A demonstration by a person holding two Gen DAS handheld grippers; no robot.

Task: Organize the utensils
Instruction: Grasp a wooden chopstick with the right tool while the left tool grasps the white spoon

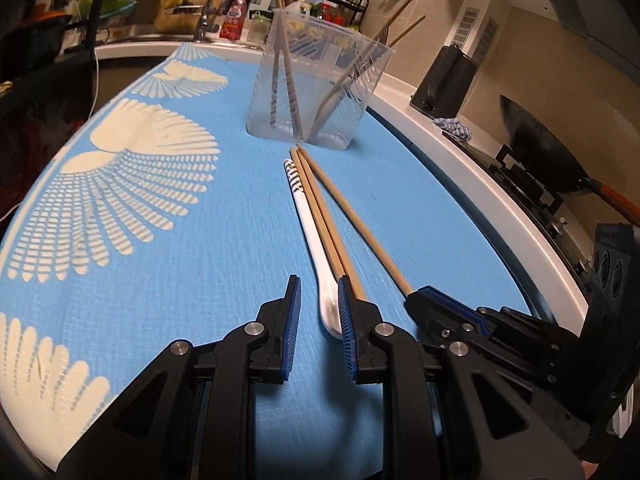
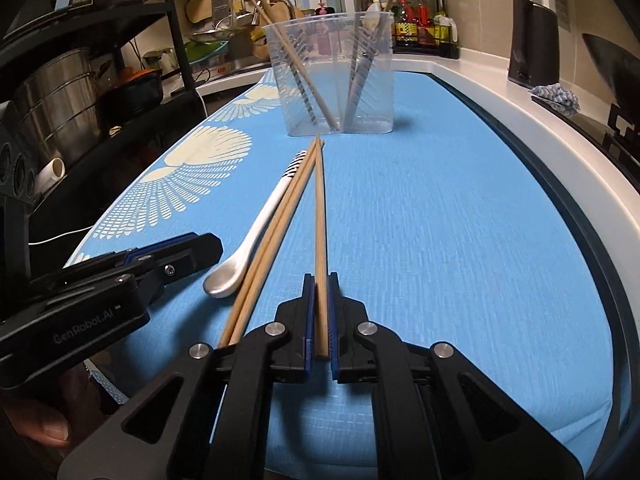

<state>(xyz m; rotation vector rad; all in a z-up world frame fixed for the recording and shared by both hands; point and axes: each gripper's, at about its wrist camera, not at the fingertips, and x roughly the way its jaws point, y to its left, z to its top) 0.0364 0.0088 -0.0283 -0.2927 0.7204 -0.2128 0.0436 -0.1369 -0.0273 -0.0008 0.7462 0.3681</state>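
The single chopstick [image 2: 320, 216] lies on the blue mat [image 2: 440, 240] with its long axis running straight from the right gripper [image 2: 320, 312] toward the clear plastic holder [image 2: 332, 80]; its far tip stops just short of the holder's base. The right jaws are clenched on its near end. To do this step well, I judge the grip should stay firm near that end, the stick be lifted clear of the mat, tipped upright, then lowered into the holder among the chopsticks already leaning there.

Just beside it, on the side away from the stove, a pair of chopsticks [image 2: 272, 240] lies touching each other, their far tips converging on the single one's tip near the holder. Further out on that side rests a white spoon [image 2: 256, 232], handle toward the holder, bowl toward the grippers. The left gripper [image 1: 320, 312] hovers with jaws released, straddling the spoon's bowl.
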